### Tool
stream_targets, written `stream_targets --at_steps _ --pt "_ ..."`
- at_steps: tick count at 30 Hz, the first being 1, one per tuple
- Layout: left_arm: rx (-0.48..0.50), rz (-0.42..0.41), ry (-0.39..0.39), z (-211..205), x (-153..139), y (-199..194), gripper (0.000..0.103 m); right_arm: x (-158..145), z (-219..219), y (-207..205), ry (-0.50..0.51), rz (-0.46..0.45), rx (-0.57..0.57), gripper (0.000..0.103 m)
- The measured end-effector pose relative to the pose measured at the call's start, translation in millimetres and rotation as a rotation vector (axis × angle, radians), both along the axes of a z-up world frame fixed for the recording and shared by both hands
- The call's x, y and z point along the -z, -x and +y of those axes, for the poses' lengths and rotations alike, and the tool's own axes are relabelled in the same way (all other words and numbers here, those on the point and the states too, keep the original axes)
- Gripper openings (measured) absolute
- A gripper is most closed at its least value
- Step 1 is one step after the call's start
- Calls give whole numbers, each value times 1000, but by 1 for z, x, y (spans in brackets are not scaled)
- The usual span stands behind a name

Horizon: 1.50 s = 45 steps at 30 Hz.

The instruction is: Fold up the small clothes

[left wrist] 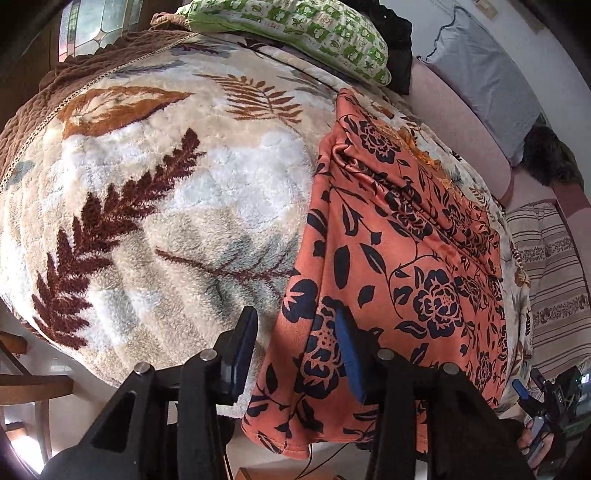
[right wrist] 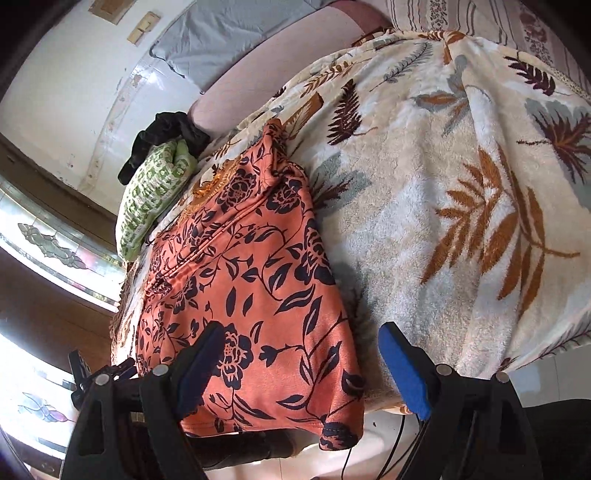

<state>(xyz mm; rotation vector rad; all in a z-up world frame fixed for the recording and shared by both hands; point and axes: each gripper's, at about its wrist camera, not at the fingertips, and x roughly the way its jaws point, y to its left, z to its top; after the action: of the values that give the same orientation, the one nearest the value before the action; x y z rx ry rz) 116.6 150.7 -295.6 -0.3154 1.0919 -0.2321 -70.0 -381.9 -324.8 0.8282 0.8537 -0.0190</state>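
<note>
Garment: the orange cloth with dark floral print [left wrist: 399, 258] lies on the fleece leaf-pattern blanket [left wrist: 166, 192], its long axis running from lower centre to upper right of the frame.
Left gripper [left wrist: 295, 332]: apart, holding nothing, at the near hem.
Right gripper [right wrist: 299, 350]: I see it apart too, straddling the near corner; contact unclear.

Left gripper [left wrist: 297, 326] and right gripper [right wrist: 301, 341] hover, fingers spread.

Orange floral-print garment [left wrist: 399, 236] lies on cream leaf-pattern fleece blanket [left wrist: 177, 192], near edge hanging over blanket's near side. Green-and-white patterned pillow [left wrist: 295, 33] at far end behind garment. Black crumpled cloth [right wrist: 166, 136] behind pillow.
</note>
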Motion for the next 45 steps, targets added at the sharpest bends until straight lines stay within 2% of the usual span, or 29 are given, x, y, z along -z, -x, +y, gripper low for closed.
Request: stream_targets --at_steps 1,3,4,6,7,8,9,11,13,14,17,19,21,22,23,24,26,27,28,29,33,36,40,42,43,44,45 --pt "11 -29 1 -1 -5 0 46 2 0 0 -3 4 2 87" --pt "20 -56 -44 -5 -8 -6 58 6 -1 -1 -11 6 5 87" --pt "21 -47 -57 -6 -4 -10 59 8 -1 -3 -21 5 6 87" --pt "44 33 -33 -7 12 -18 59 9 -2 -5 -28 1 9 87" --pt "34 40 -25 -6 17 -16 57 9 -2 -6 -25 1 11 87" --pt "32 15 -24 -6 14 -11 55 10 -3 -6 -24 1 13 87" --pt "60 20 -11 -9 14 -6 52 11 -4 -6 -26 2 15 87" --pt "109 61 12 -16 20 2 28 15 -6 -6 -37 11 22 86" --pt "134 39 -21 -21 22 11 21 20 -8 -8 -50 24 21 86" --pt "140 35 -28 -21 21 13 13 21 -8 -9 -57 29 19 81" --pt "141 42 8 -17 19 18 10 24 -6 -12 -62 41 1 70" --pt "173 24 -35 -21 14 21 10 25 -4 -13 -44 56 -7 70" --pt "198 36 -94 -27 15 22 19 24 -3 -13 -15 67 -6 70" --pt "204 60 -103 -27 19 20 37 24 -3 -13 -8 70 -5 70" --pt "216 77 -88 -28 22 21 48 24 -4 -13 -7 74 -4 70" --pt "232 76 -72 -30 22 24 50 24 -5 -14 -11 80 -6 70" --pt "257 65 -95 -37 23 28 49 27 -6 -14 -9 99 -5 70" --pt "259 61 -102 -39 23 29 44 28 -6 -15 3 113 -1 70" --pt "261 62 -101 -40 24 29 19 29 -4 -16 6 122 -11 70" --pt "265 67 -97 -40 25 28 9 30 -1 -18 10 129 -28 71" --pt "268 72 -63 -37 23 26 9 27 19 -20 82 206 -96 71" --pt "271 72 -70 -36 23 25 9 29 31 -13 128 287 -76 70" --pt "295 89 -58 -40 26 24 29 50 37 -5 71 382 -53 59" --pt "311 83 -75 -44 26 25 29 56 36 -5 36 371 -28 56" --pt "305 88 -81 -45 27 23 23 56 35 -5 28 372 -34 51" --pt "292 93 -93 -44 27 21 8 54 36 -6 32 374 -53 40" --pt "290 99 -84 -42 26 19 8 50 37 -6 48 379 -82 32"
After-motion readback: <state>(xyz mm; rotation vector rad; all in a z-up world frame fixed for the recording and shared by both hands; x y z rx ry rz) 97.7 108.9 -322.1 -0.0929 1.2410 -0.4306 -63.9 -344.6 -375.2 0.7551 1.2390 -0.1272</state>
